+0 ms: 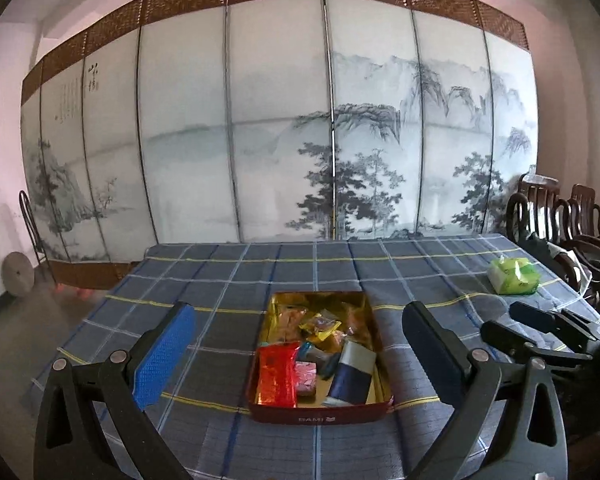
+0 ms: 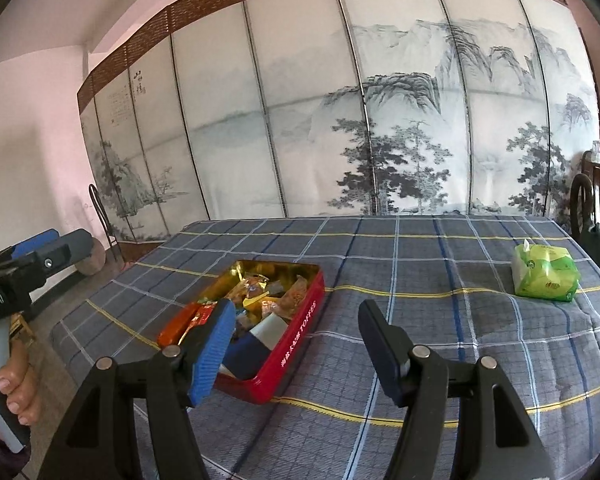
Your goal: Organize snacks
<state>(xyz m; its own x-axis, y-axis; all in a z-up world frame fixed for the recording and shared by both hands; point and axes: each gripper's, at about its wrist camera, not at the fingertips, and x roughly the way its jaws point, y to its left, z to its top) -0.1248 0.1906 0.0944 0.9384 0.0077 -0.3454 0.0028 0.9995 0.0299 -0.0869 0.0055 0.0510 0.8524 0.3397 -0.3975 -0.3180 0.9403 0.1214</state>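
A red tin (image 1: 314, 413) with a gold inside sits on the checked tablecloth, full of wrapped snacks: a red packet (image 1: 278, 372), a pink one (image 1: 306, 376), a dark blue and white packet (image 1: 350, 376) and yellow sweets (image 1: 322, 326). My left gripper (image 1: 300, 360) is open and empty, above the tin's near end. The tin shows in the right wrist view (image 2: 300, 344) too. My right gripper (image 2: 296, 344) is open and empty, just right of the tin; it appears in the left wrist view (image 1: 536, 326).
A green tissue pack (image 1: 514, 276) lies at the table's far right, also in the right wrist view (image 2: 546, 274). Dark wooden chairs (image 1: 556, 216) stand by the right edge. A painted folding screen (image 1: 280, 120) stands behind the table (image 2: 440, 280).
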